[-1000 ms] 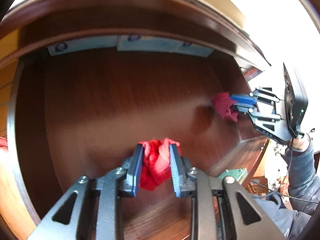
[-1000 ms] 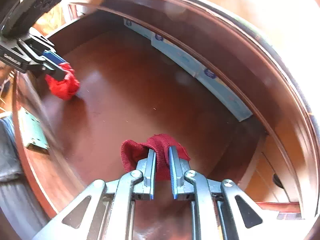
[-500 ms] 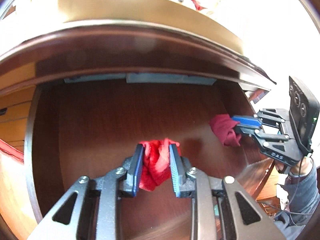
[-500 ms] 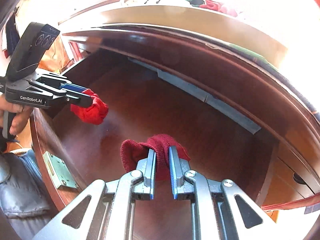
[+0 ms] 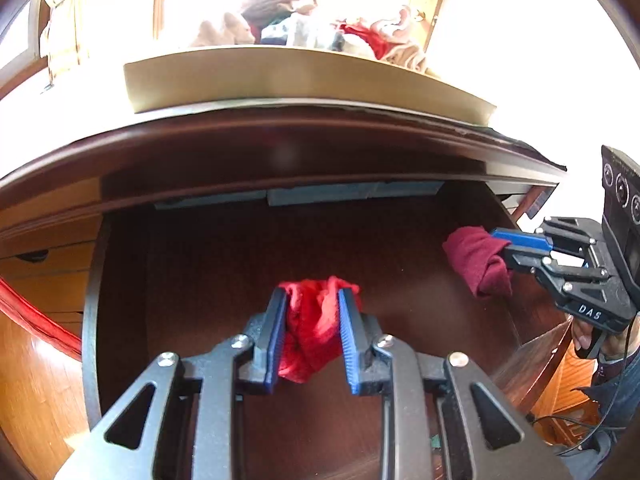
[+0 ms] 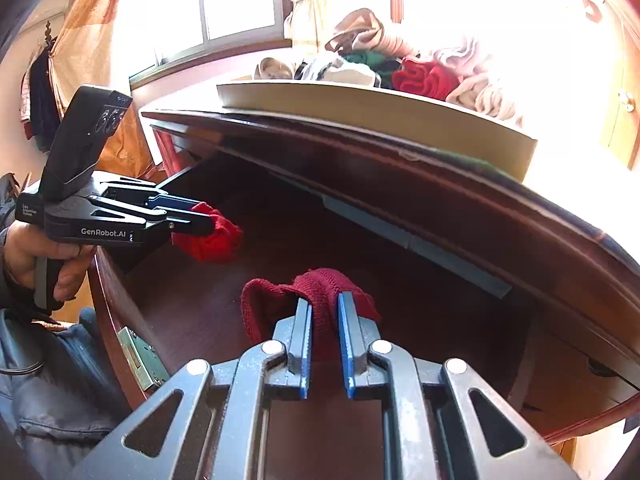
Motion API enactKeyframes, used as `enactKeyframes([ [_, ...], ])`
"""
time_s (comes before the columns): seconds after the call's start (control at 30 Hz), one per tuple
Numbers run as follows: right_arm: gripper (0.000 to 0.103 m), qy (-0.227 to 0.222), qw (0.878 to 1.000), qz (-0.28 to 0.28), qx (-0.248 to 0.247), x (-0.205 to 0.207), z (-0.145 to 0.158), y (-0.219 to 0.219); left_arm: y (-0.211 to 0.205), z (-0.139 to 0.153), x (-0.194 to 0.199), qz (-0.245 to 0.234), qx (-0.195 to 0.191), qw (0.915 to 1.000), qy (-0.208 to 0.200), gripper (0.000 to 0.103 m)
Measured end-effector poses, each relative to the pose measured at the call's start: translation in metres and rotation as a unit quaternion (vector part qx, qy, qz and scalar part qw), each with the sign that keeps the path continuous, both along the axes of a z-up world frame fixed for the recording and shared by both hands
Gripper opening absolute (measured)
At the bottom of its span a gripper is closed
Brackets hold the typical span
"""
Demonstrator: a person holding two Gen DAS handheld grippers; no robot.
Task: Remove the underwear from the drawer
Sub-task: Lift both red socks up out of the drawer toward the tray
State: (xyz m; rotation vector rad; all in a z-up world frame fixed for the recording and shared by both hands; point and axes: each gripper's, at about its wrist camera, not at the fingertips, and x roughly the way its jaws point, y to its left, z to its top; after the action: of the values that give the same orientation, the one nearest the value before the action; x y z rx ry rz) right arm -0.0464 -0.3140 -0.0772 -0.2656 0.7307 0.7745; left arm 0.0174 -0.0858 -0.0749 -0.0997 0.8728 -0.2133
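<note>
the left claw point(image 5: 312, 340), at the bottom centre of its own view, is clamped on a bright red piece of underwear point(image 5: 310, 332) bunched between its blue pads, held clear above the drawer floor point(image 5: 224, 280). the right claw point(image 6: 324, 344), bottom centre of its view, is pinched nearly shut on a dark red piece of underwear point(image 6: 280, 300) that drapes over its left pad. that makes two claws and two red pieces, one in each, well apart from each other. around them the dark wooden floor lies bare out to the drawer's side walls. a strip of pale blue packets point(image 5: 352, 192) lines the back wall. just above, the dresser's top edge point(image 5: 280, 140) overhangs across the middle of both frames. on top sits a tan tray point(image 6: 380, 108) heaped with clothes point(image 6: 424, 72). a metal lock plate point(image 6: 140, 356) sits on the drawer front at lower left of the right view.
</note>
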Motion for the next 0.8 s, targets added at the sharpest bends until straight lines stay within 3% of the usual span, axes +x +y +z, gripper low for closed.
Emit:
enactKeyframes([
  [0.8,0.014,-0.050,0.997,-0.012,0.065,-0.016,0.005,-0.043,-0.004,0.009,-0.013,0.029,0.031,0.9966,-0.071,0.023],
])
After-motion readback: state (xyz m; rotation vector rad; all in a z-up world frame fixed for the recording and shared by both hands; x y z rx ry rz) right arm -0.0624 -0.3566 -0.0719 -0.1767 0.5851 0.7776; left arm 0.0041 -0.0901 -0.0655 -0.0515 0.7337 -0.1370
